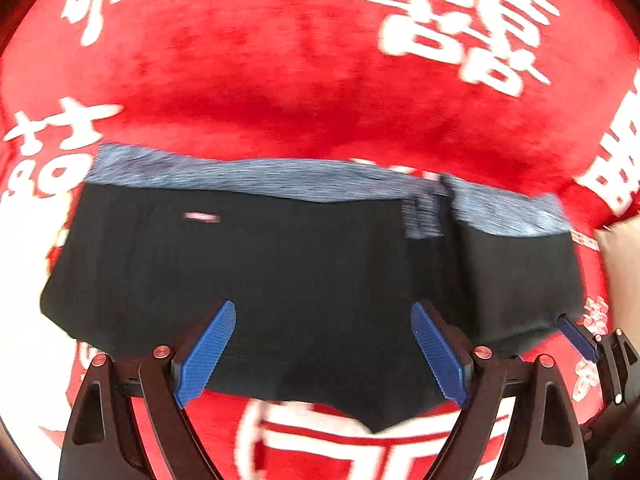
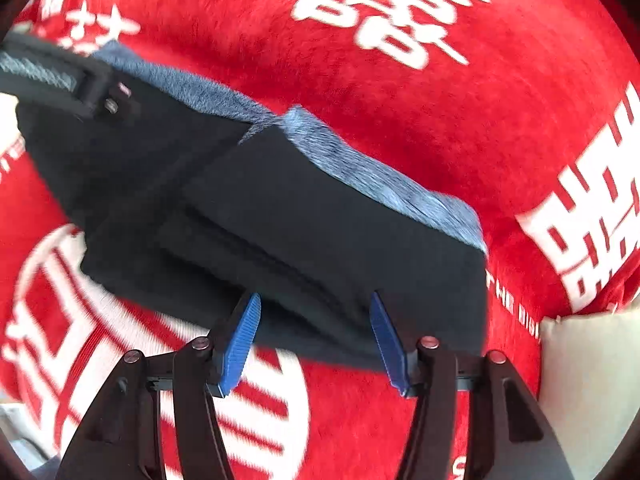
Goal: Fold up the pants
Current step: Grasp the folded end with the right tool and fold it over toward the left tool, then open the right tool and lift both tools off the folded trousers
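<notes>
Red plush fabric (image 1: pixel 280 80) printed with large white characters is filling the background of both views, blurred by motion. Across the middle of the left wrist view, the black pants (image 1: pixel 280 280) are lying folded into a wide band, with a heathered blue-grey waistband (image 1: pixel 260 178) running along their upper edge and a small pale label showing at centre left. At the bottom, the left gripper (image 1: pixel 324 350) is standing wide apart, its blue pads (image 1: pixel 206 356) showing over the cloth's lower edge with nothing between them. At the far right edge, part of the other tool is showing. In the right wrist view, the pants (image 2: pixel 300 220) are slanting from upper left to lower right, and the right gripper (image 2: pixel 316 340) is spreading wide over their near hem.
</notes>
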A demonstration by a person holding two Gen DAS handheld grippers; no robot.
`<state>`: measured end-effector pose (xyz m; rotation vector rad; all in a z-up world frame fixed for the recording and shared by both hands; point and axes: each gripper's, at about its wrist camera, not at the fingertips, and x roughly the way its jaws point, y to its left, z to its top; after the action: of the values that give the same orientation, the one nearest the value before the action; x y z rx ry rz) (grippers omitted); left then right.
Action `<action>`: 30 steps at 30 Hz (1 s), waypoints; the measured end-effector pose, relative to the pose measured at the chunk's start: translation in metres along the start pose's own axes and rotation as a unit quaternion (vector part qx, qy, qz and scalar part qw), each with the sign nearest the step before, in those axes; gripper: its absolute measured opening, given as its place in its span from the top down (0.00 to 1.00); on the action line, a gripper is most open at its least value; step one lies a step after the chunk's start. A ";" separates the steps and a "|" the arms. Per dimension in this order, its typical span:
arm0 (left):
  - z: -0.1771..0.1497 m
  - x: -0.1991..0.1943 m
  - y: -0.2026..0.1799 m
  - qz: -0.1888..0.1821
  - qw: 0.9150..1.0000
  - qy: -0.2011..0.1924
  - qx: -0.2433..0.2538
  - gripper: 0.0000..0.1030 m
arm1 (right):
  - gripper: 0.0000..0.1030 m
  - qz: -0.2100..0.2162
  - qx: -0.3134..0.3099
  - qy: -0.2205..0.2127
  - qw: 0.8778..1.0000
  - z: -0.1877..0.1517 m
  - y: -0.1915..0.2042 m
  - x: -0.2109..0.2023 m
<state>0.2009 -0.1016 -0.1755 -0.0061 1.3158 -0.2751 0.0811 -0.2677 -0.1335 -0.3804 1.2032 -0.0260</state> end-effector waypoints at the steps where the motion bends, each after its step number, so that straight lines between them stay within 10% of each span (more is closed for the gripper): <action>1: 0.001 0.000 -0.009 -0.016 1.000 0.003 0.008 0.12 | 0.41 0.006 0.017 0.002 1.000 -0.001 -0.006 -0.004; 8: 0.006 0.027 -0.066 -0.067 0.995 0.052 0.051 0.12 | 0.41 0.059 0.268 0.041 0.961 -0.033 -0.140 0.015; 11: -0.001 0.034 -0.090 -0.086 0.992 0.082 0.052 0.51 | 0.45 0.126 0.341 0.051 0.930 -0.045 -0.176 0.043; 14: -0.007 0.034 -0.100 -0.067 0.992 0.084 0.063 0.52 | 0.65 0.174 0.382 0.074 0.904 -0.049 -0.190 0.067; 21: -0.036 0.023 -0.110 -0.027 0.995 0.068 0.074 0.52 | 0.66 0.137 0.307 0.077 0.938 -0.060 -0.162 0.046; 28: -0.011 -0.019 -0.115 0.004 0.997 -0.009 0.072 0.51 | 0.67 0.141 0.310 0.018 0.940 -0.019 -0.185 0.028; 30: 0.002 -0.013 -0.129 0.008 0.998 -0.014 0.068 0.22 | 0.74 0.146 0.311 0.015 0.939 0.005 -0.190 0.039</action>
<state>0.1748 -0.2238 -0.1423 0.1149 1.2664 -0.3491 0.1347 -0.4530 -0.1099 0.3565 1.2034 -0.1528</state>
